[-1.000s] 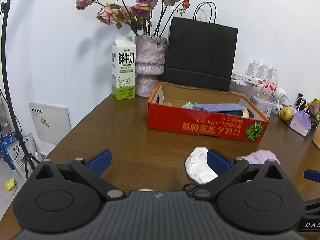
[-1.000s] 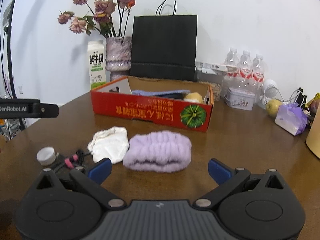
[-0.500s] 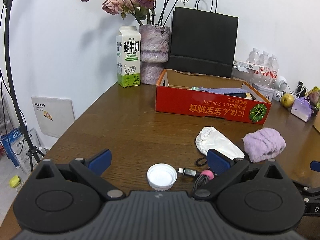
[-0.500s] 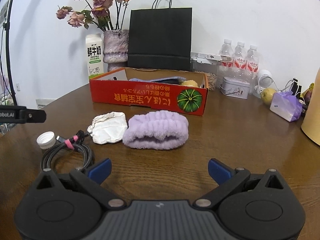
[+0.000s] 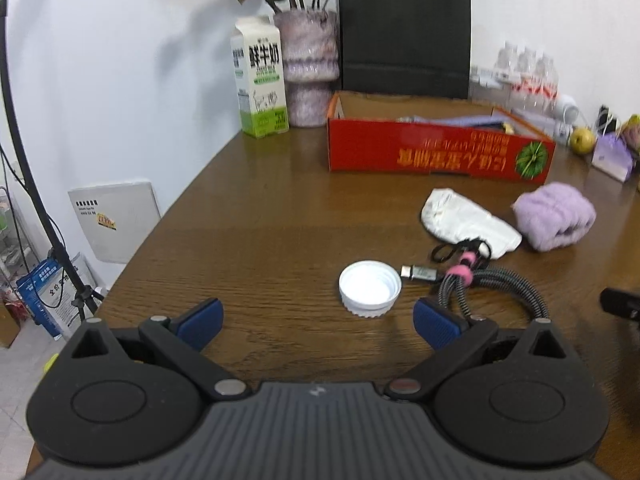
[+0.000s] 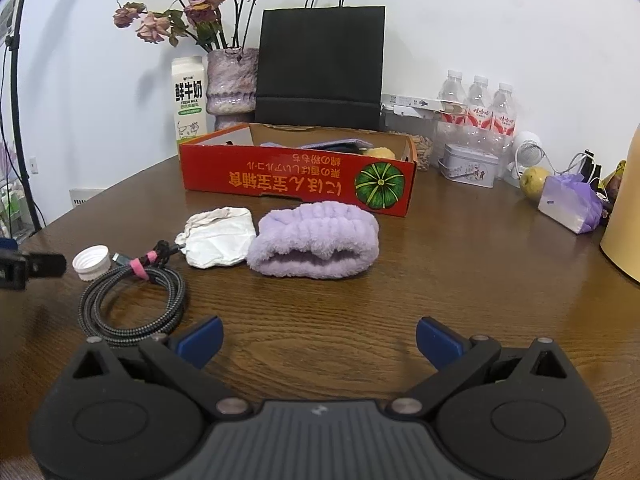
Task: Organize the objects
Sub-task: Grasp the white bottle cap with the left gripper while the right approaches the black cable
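Over the last second both tools have pulled back from the red cardboard box (image 6: 298, 178), so more of the counter (image 5: 260, 232) fills the lower frames. In the left wrist view the white bottle cap (image 5: 370, 289) and the braided cable (image 5: 490, 280), which were hidden under the tool a second ago, now lie in plain sight at centre right. This suggests the loose items are being surveyed before the next pick; none has yet been lifted.

The left tool (image 5: 318, 320) stands wide open and holds nothing, its blue ribbed pads either side of bare wood, the cap just ahead of them. The right tool (image 6: 319, 339) is equally wide open and empty, low in its frame, with the cable coil near its left pad.

The cap is rigid plastic, round, ridged at the rim, lying open side up. The cable is a woven grey-black coil bound by a pink strap, with a metal plug beside the cap. The white pouch (image 6: 220, 236) looks crumpled and soft; the lilac headband (image 6: 316, 240) is plush, ribbed and rolled, touching the pouch, just in front of the box.
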`<action>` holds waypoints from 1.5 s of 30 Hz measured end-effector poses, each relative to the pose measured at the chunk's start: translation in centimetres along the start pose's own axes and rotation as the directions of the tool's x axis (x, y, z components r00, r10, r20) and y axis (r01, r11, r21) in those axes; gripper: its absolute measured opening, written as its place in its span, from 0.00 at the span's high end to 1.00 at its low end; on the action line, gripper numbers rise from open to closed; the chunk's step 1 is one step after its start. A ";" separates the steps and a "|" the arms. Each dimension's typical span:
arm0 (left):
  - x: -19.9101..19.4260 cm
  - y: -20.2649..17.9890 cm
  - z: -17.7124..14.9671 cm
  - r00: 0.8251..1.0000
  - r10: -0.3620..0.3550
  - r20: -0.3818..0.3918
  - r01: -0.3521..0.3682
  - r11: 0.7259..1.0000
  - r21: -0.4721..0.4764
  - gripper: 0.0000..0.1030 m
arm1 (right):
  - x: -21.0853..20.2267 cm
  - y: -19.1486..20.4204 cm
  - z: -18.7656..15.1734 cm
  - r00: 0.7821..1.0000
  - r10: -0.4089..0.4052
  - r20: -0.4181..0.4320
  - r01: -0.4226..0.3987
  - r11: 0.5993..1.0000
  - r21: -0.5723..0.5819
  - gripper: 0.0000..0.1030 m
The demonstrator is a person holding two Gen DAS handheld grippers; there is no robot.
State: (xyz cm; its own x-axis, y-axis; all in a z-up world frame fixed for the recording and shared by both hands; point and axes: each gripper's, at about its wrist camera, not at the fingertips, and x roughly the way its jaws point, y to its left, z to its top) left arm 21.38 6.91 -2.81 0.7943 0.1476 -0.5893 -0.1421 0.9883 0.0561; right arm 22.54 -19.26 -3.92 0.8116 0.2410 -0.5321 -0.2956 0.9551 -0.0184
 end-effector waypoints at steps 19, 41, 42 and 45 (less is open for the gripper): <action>6.0 -0.4 1.6 0.995 -0.075 -0.073 0.076 0.997 0.000 0.00 | 0.9 -0.5 0.1 0.999 -0.001 -0.052 0.003 0.999 0.039 0.00; 1.9 1.2 1.1 0.989 -0.101 0.104 0.104 0.994 -0.025 0.61 | 1.0 -0.1 0.1 0.998 -0.031 -0.055 0.034 0.998 0.046 0.00; 1.8 1.3 1.0 0.989 -0.099 0.109 0.102 0.994 -0.026 0.61 | 1.0 0.0 0.2 0.998 -0.027 -0.052 0.030 0.998 0.046 0.00; 1.2 1.6 0.7 0.988 -0.085 0.128 0.089 0.996 -0.024 0.61 | 0.8 0.3 0.2 0.999 -0.020 -0.041 0.021 0.999 0.044 0.00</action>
State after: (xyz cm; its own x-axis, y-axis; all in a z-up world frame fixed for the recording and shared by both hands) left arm 22.53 8.68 -2.86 0.8725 0.0666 -0.4841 -0.0848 0.9963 -0.0158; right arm 23.23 -18.70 -4.18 0.7959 0.2149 -0.5660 -0.2558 0.9667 0.0074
